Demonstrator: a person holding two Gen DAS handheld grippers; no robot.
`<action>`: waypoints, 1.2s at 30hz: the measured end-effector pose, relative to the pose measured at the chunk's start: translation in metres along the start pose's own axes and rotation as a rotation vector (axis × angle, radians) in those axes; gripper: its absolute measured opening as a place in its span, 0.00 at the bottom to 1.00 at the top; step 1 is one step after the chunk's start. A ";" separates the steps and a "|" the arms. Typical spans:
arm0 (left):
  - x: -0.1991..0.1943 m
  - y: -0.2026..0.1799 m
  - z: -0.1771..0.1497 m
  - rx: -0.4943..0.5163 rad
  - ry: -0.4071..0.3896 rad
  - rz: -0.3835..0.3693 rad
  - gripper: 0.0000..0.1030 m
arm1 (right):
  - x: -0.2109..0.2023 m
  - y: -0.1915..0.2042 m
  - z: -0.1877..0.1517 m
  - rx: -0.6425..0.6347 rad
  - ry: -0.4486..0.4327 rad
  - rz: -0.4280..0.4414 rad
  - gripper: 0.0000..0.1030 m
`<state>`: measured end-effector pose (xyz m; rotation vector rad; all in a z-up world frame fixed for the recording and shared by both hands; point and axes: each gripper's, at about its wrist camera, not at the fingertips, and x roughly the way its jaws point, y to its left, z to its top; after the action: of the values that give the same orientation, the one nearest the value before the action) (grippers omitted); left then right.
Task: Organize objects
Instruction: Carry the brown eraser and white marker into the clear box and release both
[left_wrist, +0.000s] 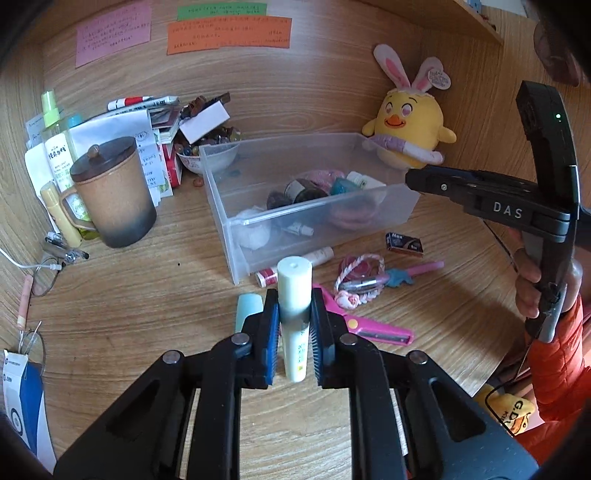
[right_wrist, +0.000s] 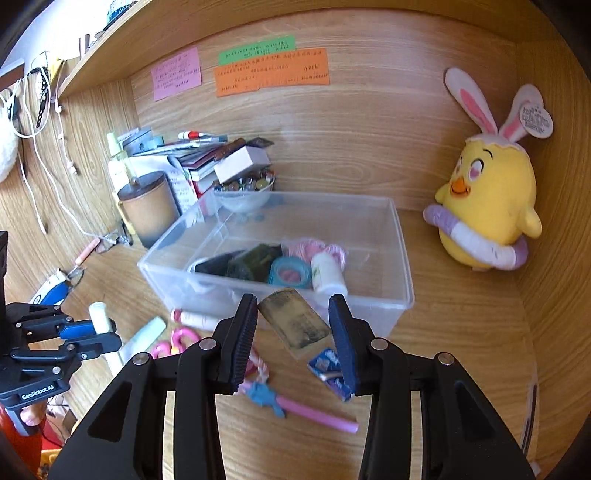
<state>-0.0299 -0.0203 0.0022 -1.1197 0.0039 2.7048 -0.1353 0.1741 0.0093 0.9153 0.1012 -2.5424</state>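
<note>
Gripping a pale white tube (left_wrist: 294, 280) near its middle, the left gripper (left_wrist: 294, 314) is seen with both blue pads pressed against the tube's sides; the tube is held clear of the wooden desk (left_wrist: 147, 295), its capped end pointing toward twelve o'clock. At ten o'clock from it, a lidded brown mug (left_wrist: 114, 195) is set before a heap of papers and markers. A clear plastic bin (left_wrist: 221, 206) is placed at twelve o'clock from the tube, with small bottles and a pink bundle lying inside. Pink scissors (left_wrist: 369, 328) are laid on the desk at three o'clock from the left gripper, just beside it. At one o'clock from the bin, a yellow plush chick (left_wrist: 410, 122) is propped against the back panel. By the right gripper (right_wrist: 295, 325), a flat yellow-and-black block (right_wrist: 293, 323) is clamped aslant between the pads, held before the bin's near wall.
</note>
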 end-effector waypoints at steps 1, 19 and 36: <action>-0.001 0.000 0.004 -0.001 -0.010 0.003 0.15 | 0.002 0.000 0.005 -0.001 -0.004 -0.003 0.36; -0.013 0.020 0.086 0.017 -0.166 0.124 0.15 | 0.056 -0.003 0.054 -0.008 0.028 -0.049 0.36; 0.068 0.025 0.094 0.028 -0.009 0.137 0.15 | 0.088 -0.018 0.046 0.024 0.124 -0.012 0.39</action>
<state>-0.1474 -0.0237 0.0194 -1.1382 0.1211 2.8198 -0.2309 0.1481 -0.0111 1.0850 0.1139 -2.5017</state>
